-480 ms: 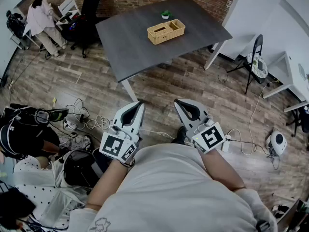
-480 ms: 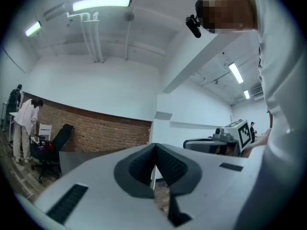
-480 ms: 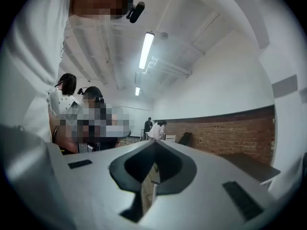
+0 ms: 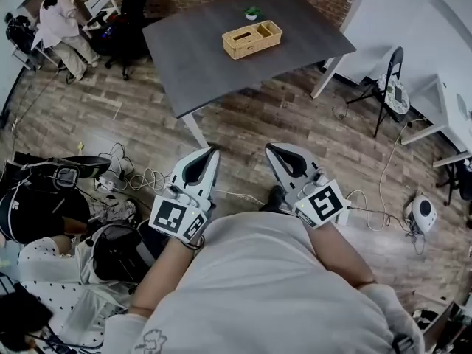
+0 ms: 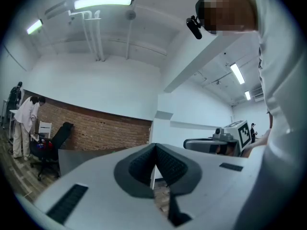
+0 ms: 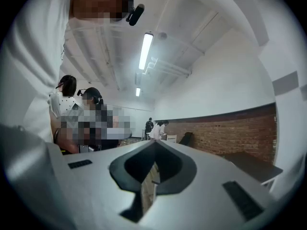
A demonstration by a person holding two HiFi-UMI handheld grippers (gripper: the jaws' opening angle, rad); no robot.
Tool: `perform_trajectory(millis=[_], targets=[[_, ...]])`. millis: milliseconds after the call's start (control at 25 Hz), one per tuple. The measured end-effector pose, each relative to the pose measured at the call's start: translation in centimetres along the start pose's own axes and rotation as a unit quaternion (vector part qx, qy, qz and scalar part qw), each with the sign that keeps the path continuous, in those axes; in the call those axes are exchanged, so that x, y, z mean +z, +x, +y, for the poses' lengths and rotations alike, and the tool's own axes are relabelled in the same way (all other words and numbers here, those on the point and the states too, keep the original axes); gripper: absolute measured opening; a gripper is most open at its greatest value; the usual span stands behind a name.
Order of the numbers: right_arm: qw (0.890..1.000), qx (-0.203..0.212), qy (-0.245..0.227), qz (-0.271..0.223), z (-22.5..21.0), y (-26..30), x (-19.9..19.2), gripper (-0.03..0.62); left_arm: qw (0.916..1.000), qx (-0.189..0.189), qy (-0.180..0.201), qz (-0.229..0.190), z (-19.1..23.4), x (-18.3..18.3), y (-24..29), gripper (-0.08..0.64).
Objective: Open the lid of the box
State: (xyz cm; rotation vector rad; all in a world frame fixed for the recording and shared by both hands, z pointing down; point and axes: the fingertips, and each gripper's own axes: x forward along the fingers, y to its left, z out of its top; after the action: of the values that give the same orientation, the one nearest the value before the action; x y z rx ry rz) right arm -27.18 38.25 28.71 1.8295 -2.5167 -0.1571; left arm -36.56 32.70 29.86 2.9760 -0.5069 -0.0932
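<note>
Left gripper (image 4: 213, 150) and right gripper (image 4: 270, 147) — both jaws pressed together, nothing between them — hang over the wood-plank floor (image 4: 243, 127); the tan woven wicker box (image 4: 252, 39) sits well apart on the dark grey table (image 4: 199, 57).

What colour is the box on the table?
Tan, woven like wicker. The box shows best in the head view.

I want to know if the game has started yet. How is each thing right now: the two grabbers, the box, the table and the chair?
Left gripper: jaws together, nothing in them, over the floor.
Right gripper: jaws together, nothing in them, over the floor.
Table: standing upright.
Woven box: on the table, untouched, far from both grippers.
Small plant: upright beside the box.
Black chair: upright, nobody on it.
</note>
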Motion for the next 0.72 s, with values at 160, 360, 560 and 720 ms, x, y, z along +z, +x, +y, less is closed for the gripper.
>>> perform_trajectory(millis=[160, 360, 560, 720], targets=[[1.0, 0.008, 0.0, 0.0, -0.9, 0.1, -0.2, 0.004, 1.0, 0.006, -0.001, -0.001, 0.0, 0.0, 0.9, 0.011], [1.0, 0.019, 0.015, 0.003, -2.2, -0.1, -0.9, 0.005, 0.9999, 0.01, -0.005, 0.003, -0.3, -0.6, 2.2, 0.011], [0.999, 0.026, 0.025, 0.005, -4.5, -0.4, -1.6, 0.005, 0.9999, 0.011, -0.004, 0.01, -1.2, -1.3, 4.4, 0.011], [0.999, 0.038, 0.027, 0.01, -6.4, -0.9, -2.3, 0.006, 0.9997, 0.015, -0.01, 0.016, -2.0, -2.0, 6.2, 0.011]])
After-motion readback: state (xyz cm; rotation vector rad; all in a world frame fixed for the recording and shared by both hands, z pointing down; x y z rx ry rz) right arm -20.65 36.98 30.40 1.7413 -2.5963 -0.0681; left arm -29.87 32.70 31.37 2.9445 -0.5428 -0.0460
